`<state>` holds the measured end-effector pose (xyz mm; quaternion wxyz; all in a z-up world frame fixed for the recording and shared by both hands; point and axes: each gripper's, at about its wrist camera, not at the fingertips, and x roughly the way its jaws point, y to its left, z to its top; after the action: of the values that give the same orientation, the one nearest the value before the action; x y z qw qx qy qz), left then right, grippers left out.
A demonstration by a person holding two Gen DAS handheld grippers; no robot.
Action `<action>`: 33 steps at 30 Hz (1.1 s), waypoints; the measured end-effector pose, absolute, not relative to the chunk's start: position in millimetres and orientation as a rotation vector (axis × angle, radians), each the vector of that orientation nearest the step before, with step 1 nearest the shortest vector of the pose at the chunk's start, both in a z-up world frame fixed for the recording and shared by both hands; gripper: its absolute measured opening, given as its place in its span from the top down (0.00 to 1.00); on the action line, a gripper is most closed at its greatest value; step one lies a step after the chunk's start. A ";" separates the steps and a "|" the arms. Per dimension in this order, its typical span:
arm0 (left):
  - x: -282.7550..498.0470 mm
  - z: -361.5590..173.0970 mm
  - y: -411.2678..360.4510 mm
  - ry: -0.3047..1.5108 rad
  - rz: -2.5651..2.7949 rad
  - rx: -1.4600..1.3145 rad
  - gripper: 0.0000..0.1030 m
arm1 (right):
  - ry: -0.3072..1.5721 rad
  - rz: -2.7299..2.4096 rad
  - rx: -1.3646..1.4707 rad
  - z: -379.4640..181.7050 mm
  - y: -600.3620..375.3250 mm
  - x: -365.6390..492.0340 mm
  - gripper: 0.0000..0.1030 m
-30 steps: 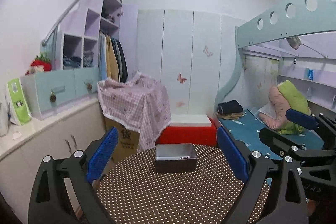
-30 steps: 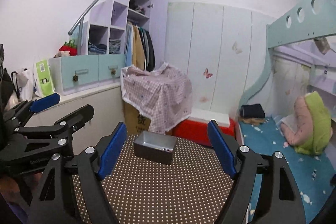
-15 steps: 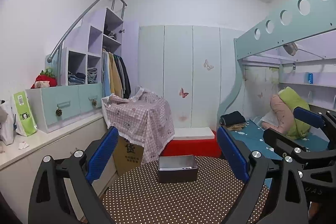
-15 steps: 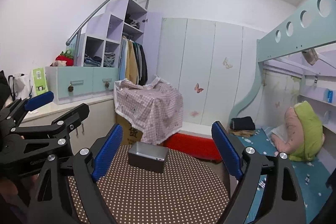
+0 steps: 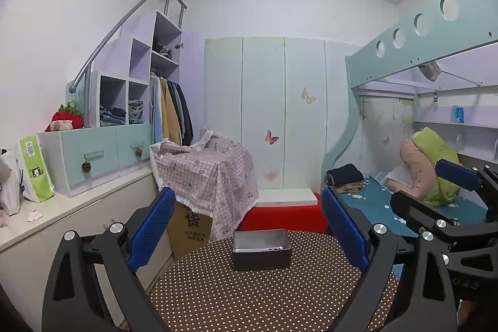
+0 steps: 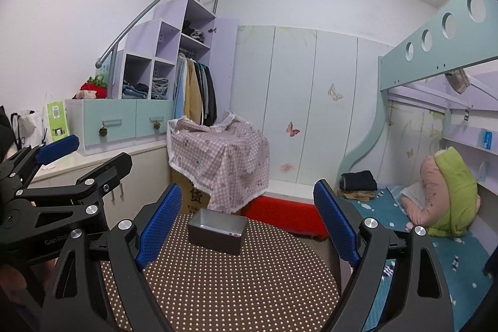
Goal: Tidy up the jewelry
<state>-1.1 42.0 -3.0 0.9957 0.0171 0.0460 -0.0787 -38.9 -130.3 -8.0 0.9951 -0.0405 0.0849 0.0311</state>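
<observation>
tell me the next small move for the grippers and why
Probably tip one gripper down toward the metal box on the dotted table. Both the left gripper and right gripper are open and empty, aimed out across the room over the table. A few small pieces, seemingly jewelry, lie inside the box; no other jewelry is in view.

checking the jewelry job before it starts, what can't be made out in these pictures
- Contents of the metal box: left wrist view shows only tiny specks by its right inner wall, too small to name; in the right wrist view the near wall hides them.
- Near part of the dotted table: cut off by the bottom edge and covered by both grippers' fingers.
- Jewelry elsewhere: none can be made out.
</observation>
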 end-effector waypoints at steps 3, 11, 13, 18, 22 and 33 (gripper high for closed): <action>-0.1 -3.4 41.8 0.088 -0.155 0.038 0.11 | 0.175 0.062 -0.083 -8.8 -130.2 -39.3 0.19; 1.2 -5.9 41.4 0.086 -0.142 0.053 0.11 | 0.182 0.062 -0.077 -12.3 -129.8 -37.5 0.19; 1.0 -6.3 42.3 0.084 -0.144 0.051 0.11 | 0.181 0.064 -0.076 -13.2 -130.3 -37.7 0.19; 0.8 -5.8 41.7 0.087 -0.147 0.049 0.11 | 0.182 0.064 -0.075 -13.2 -131.4 -37.5 0.19; 1.5 -4.9 40.7 0.087 -0.148 0.050 0.11 | 0.183 0.064 -0.074 -13.4 -131.6 -37.3 0.19; 3.4 -3.2 39.7 0.089 -0.150 0.048 0.11 | 0.182 0.063 -0.076 -13.6 -130.8 -37.6 0.19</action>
<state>3.4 39.7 -3.2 0.9959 0.0240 0.0445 -0.0751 -37.6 -130.8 -13.6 0.9947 -0.0380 0.0907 0.0314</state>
